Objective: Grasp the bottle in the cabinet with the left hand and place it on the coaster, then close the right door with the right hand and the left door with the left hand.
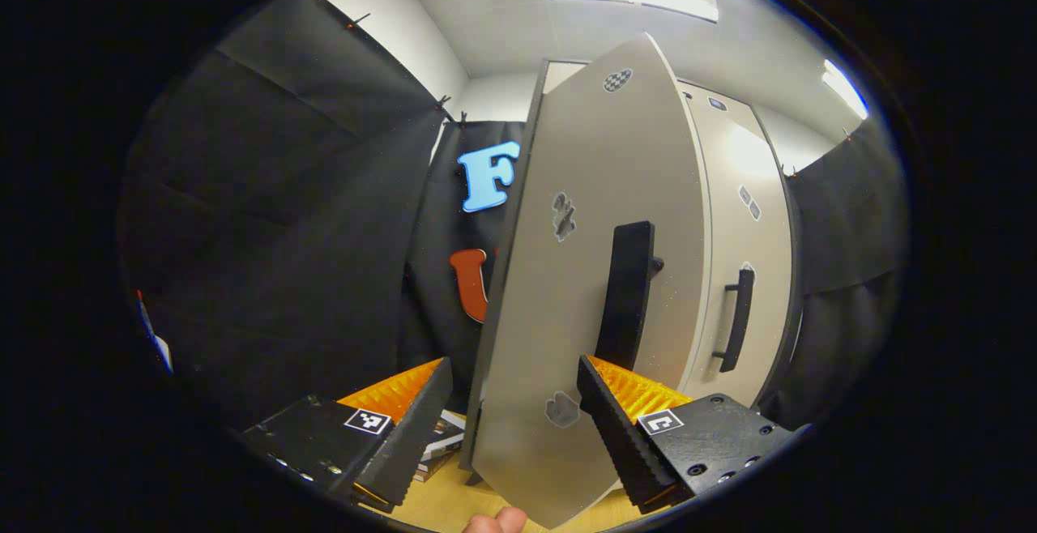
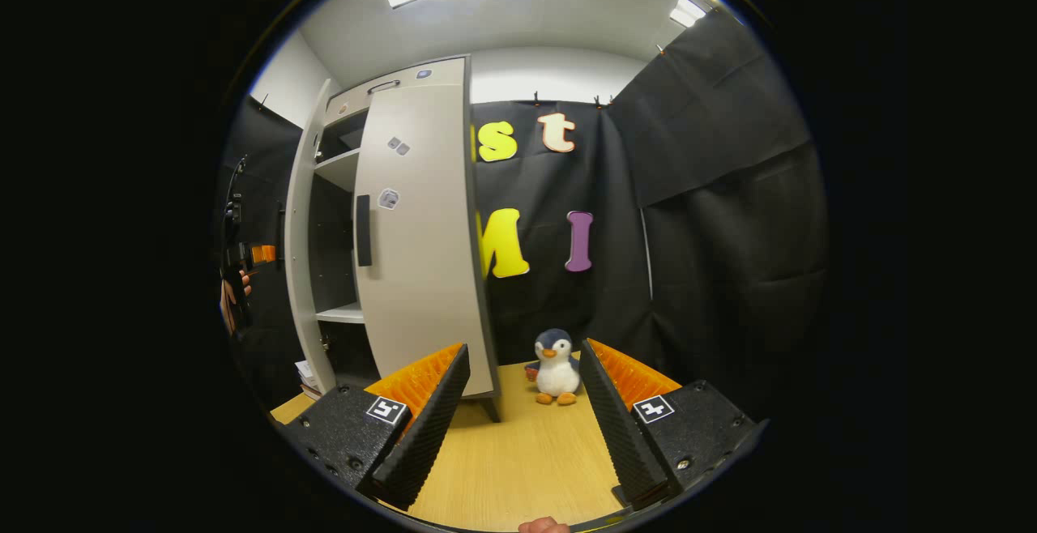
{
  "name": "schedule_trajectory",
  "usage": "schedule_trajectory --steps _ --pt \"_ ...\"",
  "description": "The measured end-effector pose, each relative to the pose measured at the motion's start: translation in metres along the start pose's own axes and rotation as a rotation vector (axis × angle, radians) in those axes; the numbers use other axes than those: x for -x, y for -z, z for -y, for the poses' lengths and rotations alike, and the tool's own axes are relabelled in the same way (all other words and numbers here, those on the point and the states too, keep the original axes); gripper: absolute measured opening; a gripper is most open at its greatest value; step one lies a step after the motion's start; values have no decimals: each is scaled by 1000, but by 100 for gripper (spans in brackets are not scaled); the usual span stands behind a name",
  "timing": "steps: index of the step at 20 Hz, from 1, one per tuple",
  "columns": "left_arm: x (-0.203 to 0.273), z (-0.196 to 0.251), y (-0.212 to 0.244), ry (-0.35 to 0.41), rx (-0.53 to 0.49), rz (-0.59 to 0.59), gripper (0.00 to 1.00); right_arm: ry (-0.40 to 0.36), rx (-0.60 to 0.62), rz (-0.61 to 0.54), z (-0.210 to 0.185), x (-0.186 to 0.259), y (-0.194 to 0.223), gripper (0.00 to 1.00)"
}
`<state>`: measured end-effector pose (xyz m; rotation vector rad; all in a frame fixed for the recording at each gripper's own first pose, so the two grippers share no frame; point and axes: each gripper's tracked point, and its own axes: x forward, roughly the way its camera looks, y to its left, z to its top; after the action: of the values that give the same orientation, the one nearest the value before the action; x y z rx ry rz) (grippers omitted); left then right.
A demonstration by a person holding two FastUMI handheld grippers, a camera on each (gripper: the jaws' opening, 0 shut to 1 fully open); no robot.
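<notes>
Left gripper view: left door (image 1: 567, 274) between open left claw (image 1: 510, 428) fingers.

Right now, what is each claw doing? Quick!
Left claw: open, straddling the left door's edge, not squeezing it.
Right claw: open, holding nothing.

Penguin (image 2: 557, 367) right of cabinet (image 2: 405, 233)
</notes>
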<state>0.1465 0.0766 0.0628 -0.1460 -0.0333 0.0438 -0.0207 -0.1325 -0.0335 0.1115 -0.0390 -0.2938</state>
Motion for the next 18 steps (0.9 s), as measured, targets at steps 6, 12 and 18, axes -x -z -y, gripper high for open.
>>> schedule_trajectory --steps 6,12,18 --pt "3 13 7 28 -15 17 95 120 26 11 47 18 -3 84" --pt "38 21 -5 49 -40 44 99 137 38 3 50 15 -3 84" --pt "100 27 20 27 -69 54 99 33 55 -29 7 -4 8 84"
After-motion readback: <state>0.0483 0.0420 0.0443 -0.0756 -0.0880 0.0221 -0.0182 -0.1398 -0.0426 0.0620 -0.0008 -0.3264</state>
